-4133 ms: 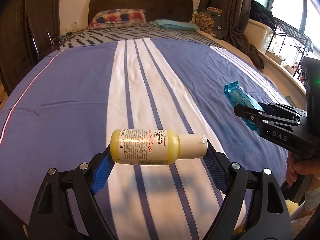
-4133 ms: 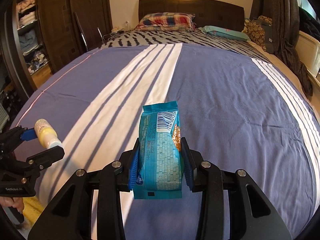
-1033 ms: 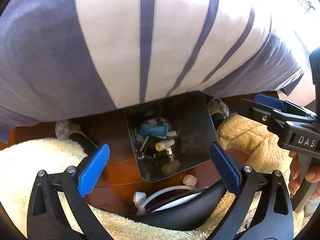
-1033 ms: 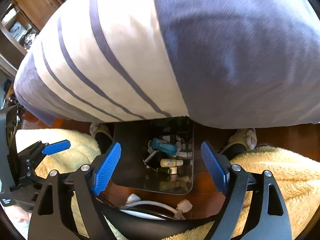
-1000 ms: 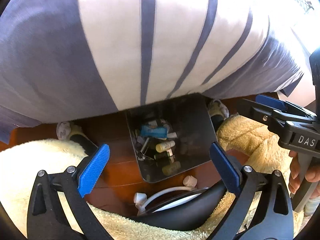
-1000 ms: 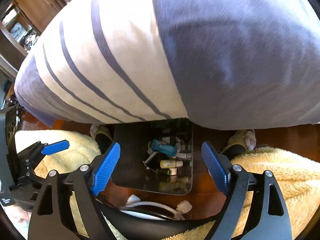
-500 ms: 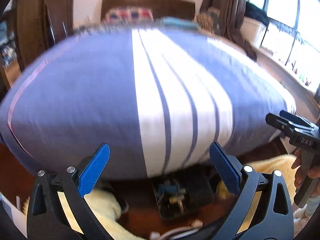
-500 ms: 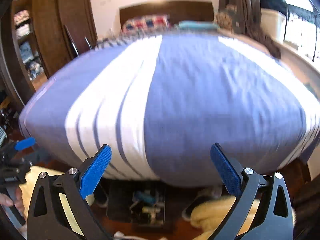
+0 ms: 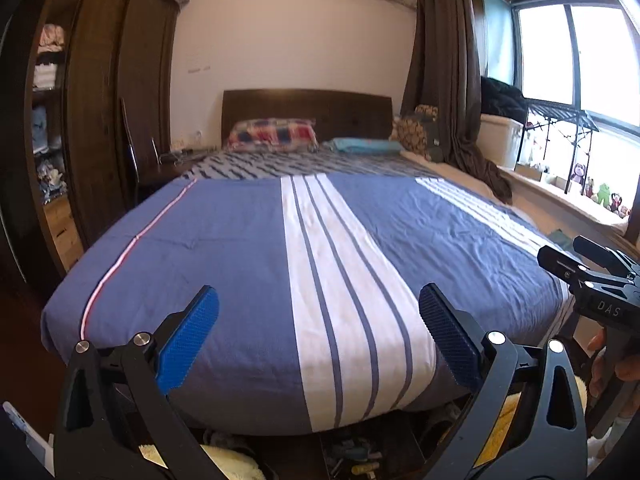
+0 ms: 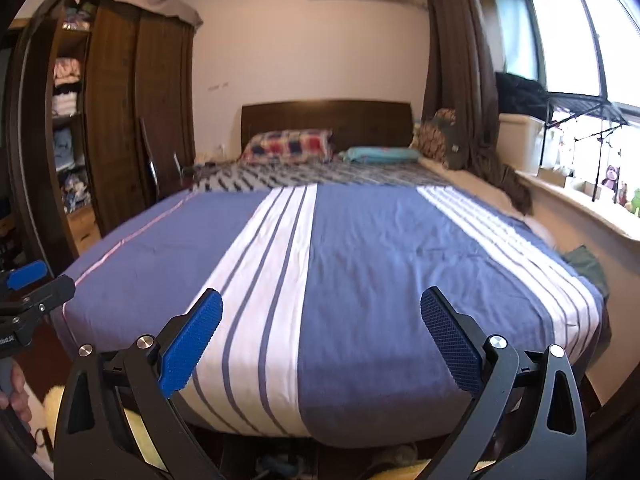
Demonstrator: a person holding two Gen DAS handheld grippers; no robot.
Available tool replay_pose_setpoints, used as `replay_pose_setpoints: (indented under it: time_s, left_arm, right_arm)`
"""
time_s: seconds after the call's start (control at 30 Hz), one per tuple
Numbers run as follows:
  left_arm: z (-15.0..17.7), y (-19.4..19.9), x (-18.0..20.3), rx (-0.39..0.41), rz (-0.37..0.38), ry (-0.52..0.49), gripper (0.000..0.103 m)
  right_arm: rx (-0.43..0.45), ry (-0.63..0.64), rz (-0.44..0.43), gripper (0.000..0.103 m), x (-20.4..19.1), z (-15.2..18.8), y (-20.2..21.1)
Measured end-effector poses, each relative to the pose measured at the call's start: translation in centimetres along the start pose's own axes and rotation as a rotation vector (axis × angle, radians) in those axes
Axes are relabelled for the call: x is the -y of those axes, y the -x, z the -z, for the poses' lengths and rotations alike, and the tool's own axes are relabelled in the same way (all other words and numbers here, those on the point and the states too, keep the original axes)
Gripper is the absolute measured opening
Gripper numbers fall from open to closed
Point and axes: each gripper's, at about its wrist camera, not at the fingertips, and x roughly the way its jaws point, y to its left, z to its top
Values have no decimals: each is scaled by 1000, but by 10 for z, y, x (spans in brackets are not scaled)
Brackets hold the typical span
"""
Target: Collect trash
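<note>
A: Jaws? We see the left gripper [image 9: 318, 336] and right gripper [image 10: 322, 338] both wide, holding nothing.

B: A second ago we faced down into the bin [image 9: 360, 465]; now we're level over the bed [image 9: 248, 248]. Bottle and packet dropped, so that load's done.

A: Trash is in the bin, bottom edge. Long axis: can't tell, too small.

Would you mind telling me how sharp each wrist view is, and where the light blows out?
Left wrist view: crisp; the window at right is overexposed white, fisheye bending the wardrobe. Right wrist view: slightly soft, the striped blanket near the pillows smeared, the window glaring too.
</note>
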Motion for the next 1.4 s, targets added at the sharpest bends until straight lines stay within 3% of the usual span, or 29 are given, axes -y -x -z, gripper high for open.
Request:
replay_pose_setpoints:
  time_s: [0.2,0.6,1.4]
  left_arm:
    - [-5,22,9,55,-10,-3,95]
    - [7,32,7,66,-16,14,95]
    - [8,35,7,67,-7,8,95]
  right_arm:
    - [59,24,24,100,-9,-2,24]
    - [157,35,111,100,-14,2,56]
    - [155,49,95,100,-24,3,55]
